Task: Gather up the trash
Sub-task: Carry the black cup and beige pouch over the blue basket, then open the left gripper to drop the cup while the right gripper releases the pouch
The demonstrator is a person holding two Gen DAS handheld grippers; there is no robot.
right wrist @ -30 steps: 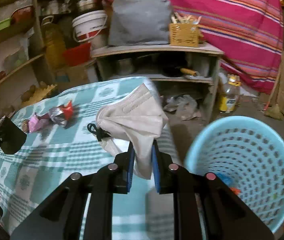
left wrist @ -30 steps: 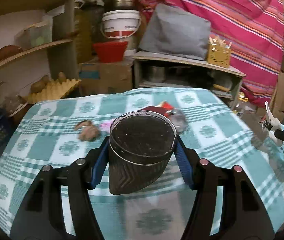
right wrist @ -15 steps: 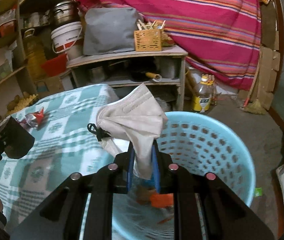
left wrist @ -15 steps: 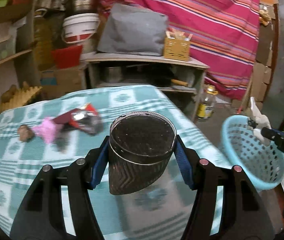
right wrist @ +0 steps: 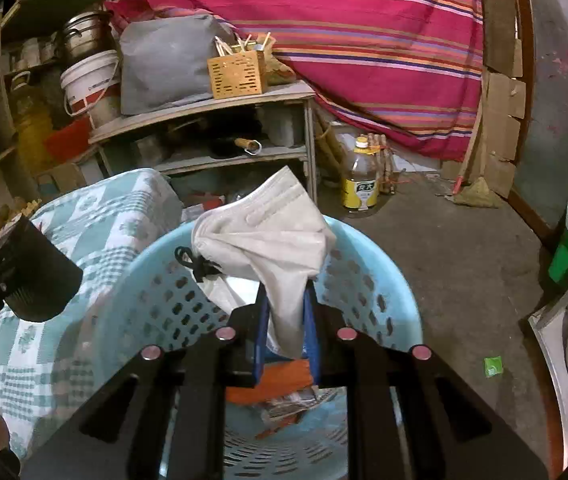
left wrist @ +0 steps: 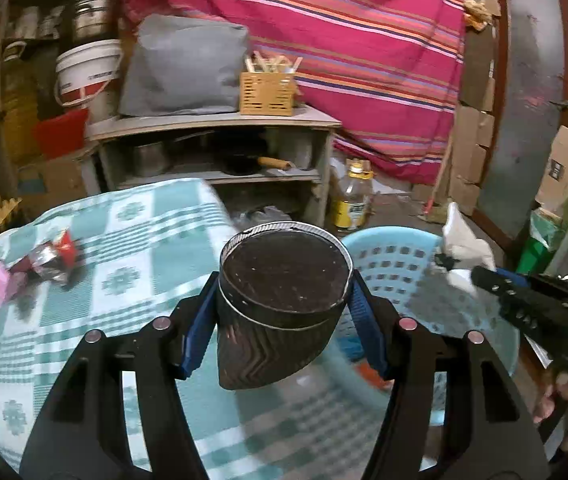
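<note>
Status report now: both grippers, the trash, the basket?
Left gripper shut on dark cup. Right gripper shut on white mask, over blue basket. Wrappers on table.

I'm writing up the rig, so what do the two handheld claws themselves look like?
Both claws match. The left claw and right claw have black forked frames, round silver rivets at the joints, and blue pads lining the inner finger faces. No cables, markings or sleeves are visible.

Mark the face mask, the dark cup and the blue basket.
face mask [right wrist: 271, 228], right wrist view, middle of the white cloth
dark cup [left wrist: 284, 272], left wrist view, its lid
blue basket [right wrist: 384, 272], right wrist view, perforated far wall
</note>
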